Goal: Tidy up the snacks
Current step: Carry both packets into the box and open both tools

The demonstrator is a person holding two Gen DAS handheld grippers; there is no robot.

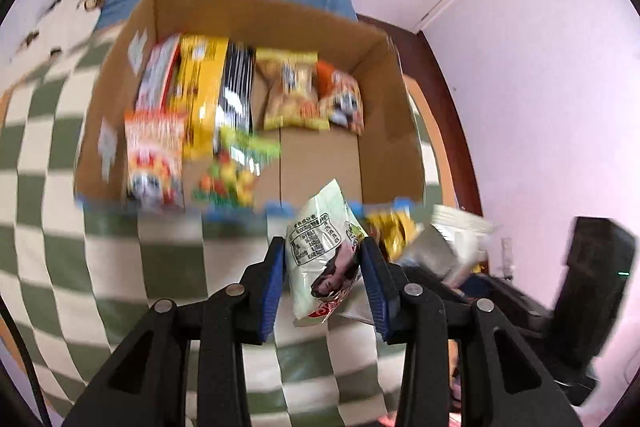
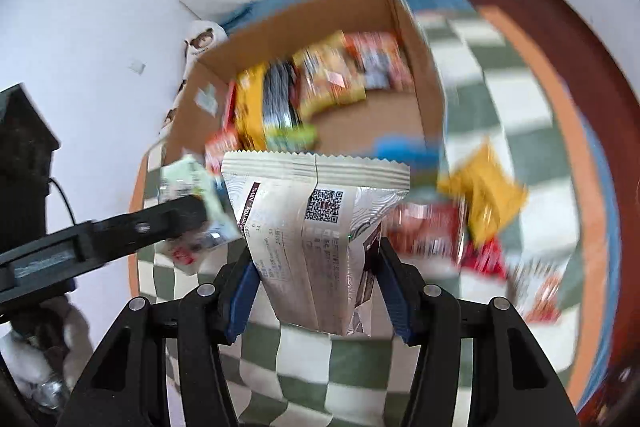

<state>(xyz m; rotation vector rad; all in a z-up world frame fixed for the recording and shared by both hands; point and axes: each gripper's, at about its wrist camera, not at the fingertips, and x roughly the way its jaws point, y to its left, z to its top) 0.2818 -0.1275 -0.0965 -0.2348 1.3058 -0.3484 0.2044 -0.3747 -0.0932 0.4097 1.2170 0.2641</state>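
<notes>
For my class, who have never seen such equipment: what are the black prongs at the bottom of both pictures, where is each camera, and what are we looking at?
Each picture comes from a camera on a hand-held gripper, looking along its two fingers. The left gripper pinches a pale green snack packet. The right gripper pinches a silver packet. Ahead, on a green-and-white checked cloth, stands a cardboard box partly filled with snacks. More packets lie loose on the cloth.

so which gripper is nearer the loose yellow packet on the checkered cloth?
Right. The right gripper, holding the silver pouch, is just beside the yellow packet; the left gripper is farther, beyond the pouch.
</notes>
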